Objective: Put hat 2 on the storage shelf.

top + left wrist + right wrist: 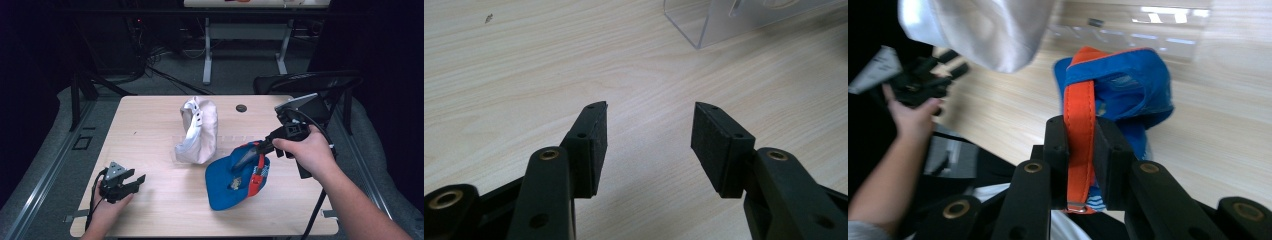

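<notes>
Two hand-held claws work over a pale wooden table (pixel 150 120). Nearest the person, the left claw (pixel 134 181) rests low at the table's front left, spread wide and holding nothing, with bare wood between its pads (pixel 594 145). The right claw (pixel 250 152) is clenched on the orange strap (pixel 1079 125) at the back of a blue baseball cap (pixel 225 187). The cap lies upside down toward the front right of the table, its brim pointing at the person, its back end raised by the grip.

Just behind it, a white cap (pixel 197 130) stands propped on a clear plastic stand (pixel 724 22) near the table's centre. Farther back a small dark disc (pixel 241 108) sits near the far edge.

To handle the blue cap well, the grip should stay square on the strap, since the strap is narrow and could slide between the pads; the lift should be slow so the brim trails freely. Open room lies to the front and left. The white cap is near the blue one, so swinging toward it risks a knock.
</notes>
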Motion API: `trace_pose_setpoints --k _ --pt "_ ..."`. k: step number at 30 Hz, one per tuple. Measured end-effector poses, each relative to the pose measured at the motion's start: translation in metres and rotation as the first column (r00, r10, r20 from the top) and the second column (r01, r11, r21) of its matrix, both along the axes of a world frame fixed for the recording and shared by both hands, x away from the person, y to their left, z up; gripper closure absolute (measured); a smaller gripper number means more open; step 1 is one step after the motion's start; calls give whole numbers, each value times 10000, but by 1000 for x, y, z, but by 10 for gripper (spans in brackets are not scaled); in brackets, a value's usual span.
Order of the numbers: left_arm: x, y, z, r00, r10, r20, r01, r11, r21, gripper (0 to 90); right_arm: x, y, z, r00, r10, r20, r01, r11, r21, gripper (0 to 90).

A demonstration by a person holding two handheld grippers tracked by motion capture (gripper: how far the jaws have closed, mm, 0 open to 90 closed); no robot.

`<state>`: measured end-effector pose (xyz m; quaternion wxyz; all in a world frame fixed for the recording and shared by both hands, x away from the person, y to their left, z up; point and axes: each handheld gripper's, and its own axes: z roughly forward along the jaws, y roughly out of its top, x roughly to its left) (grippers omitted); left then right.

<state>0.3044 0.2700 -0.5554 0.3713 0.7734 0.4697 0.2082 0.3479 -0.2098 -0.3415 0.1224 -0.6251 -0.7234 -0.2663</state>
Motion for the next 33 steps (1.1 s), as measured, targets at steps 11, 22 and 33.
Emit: trace_pose_setpoints --k 11,22,33 --pt "0 0 0 10000 11 8 -11 10000 3 492 7 -12 -6 9983 -46 -583 222 9520 3054 778" --pt "0 0 1 10000 23 61 -23 10000 3 492 7 -26 14 9976 -656 -237 696 9122 4037 778" --pt "-1 -1 1 9999 15 107 -16 10000 35 492 18 -44 33 9884 -1511 121 1282 8756 4658 778"
